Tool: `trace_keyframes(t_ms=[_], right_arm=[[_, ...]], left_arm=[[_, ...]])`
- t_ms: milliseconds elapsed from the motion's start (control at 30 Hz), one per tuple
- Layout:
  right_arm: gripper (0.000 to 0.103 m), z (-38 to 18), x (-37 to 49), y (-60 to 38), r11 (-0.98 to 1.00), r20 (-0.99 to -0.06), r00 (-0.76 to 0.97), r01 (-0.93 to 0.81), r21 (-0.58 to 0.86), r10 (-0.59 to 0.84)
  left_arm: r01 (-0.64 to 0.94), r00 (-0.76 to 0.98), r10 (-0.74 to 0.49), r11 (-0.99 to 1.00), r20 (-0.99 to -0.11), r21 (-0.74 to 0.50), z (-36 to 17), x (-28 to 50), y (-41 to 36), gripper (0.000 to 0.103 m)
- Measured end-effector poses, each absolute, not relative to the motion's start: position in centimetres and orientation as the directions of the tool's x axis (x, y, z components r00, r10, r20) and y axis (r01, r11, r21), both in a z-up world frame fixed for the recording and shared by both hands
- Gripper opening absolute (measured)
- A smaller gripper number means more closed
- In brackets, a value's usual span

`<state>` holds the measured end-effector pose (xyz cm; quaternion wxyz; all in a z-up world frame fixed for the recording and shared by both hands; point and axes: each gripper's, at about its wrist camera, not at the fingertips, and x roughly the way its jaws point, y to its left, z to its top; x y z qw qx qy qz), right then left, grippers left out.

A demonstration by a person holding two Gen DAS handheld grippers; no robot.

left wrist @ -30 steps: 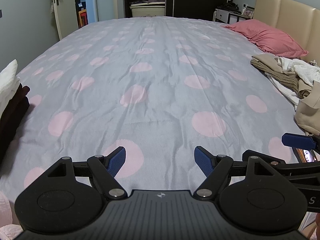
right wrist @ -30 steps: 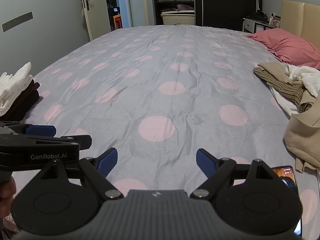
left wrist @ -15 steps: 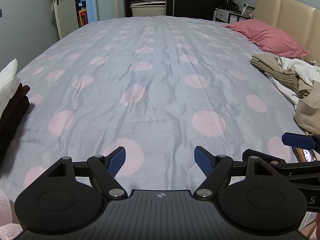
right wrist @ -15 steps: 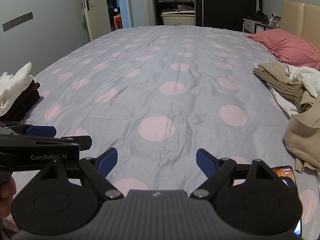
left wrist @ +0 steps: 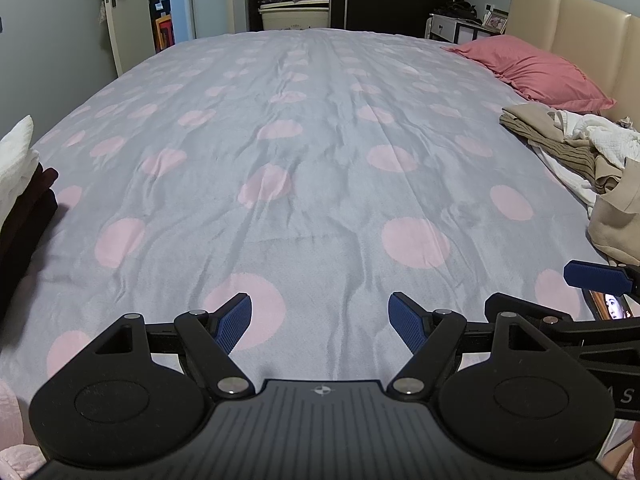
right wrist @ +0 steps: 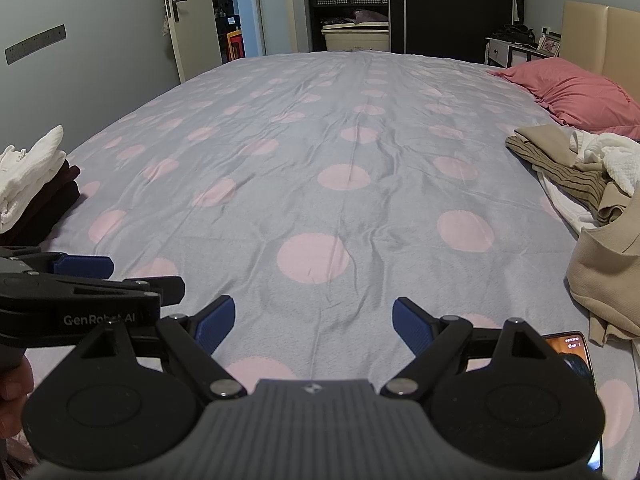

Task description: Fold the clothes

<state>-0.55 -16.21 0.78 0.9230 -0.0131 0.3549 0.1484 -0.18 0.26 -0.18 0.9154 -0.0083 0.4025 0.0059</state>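
The bedspread (left wrist: 320, 152) is showing pale grey with pink dots across it. A pillow (left wrist: 536, 72) at the headboard end is looking deep pink, against a beige headboard (left wrist: 580, 36). The unfolded heap (right wrist: 580, 176) is mixing tan, olive-brown ribbed cloth with dark stripes, white, and a beige garment (right wrist: 604, 276). The folded stack (right wrist: 36, 184) is showing white over dark maroon. Both grippers are showing black frames with blue fingertips (left wrist: 236, 322), and the wall (right wrist: 80, 60) is reading pale grey-green.

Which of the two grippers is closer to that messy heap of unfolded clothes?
Right. The right gripper hovers beside the heap of unfolded clothes; the left gripper is farther, on its other side.
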Motion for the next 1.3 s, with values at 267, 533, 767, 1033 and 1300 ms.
trace_keyframes(t_ms=[267, 533, 767, 1033, 1300], right_arm=[[0.088, 0.8, -0.5, -16.3, 0.955, -0.658, 0.705, -0.285, 0.081, 0.266], [0.088, 0.9, -0.6, -16.4, 0.953, -0.66, 0.7, -0.29, 0.085, 0.272], [0.088, 1.1, -0.7, -16.7, 0.948, -0.66, 0.695, -0.306, 0.084, 0.283], [0.088, 2.3, 0.4, -19.3, 0.93, -0.713, 0.642, -0.365, 0.041, 0.283], [0.088, 5.1, 2.2, -27.1, 0.954, -0.724, 0.651, -0.3, 0.03, 0.227]], left_arm=[[-0.017, 0.675, 0.005, 1.0, -0.738, -0.009, -0.3, -0.3, 0.2, 0.075], [-0.016, 0.671, 0.007, 1.0, -0.741, -0.005, -0.2, -0.2, 0.0, 0.075], [-0.009, 0.669, -0.001, 1.0, -0.744, -0.01, 0.0, -0.3, -0.3, 0.075], [0.045, 0.666, -0.049, 0.999, -0.745, -0.025, 1.1, 0.2, -2.5, 0.075], [0.153, 0.67, -0.156, 0.986, -0.726, -0.07, 3.0, 1.3, -6.8, 0.075]])
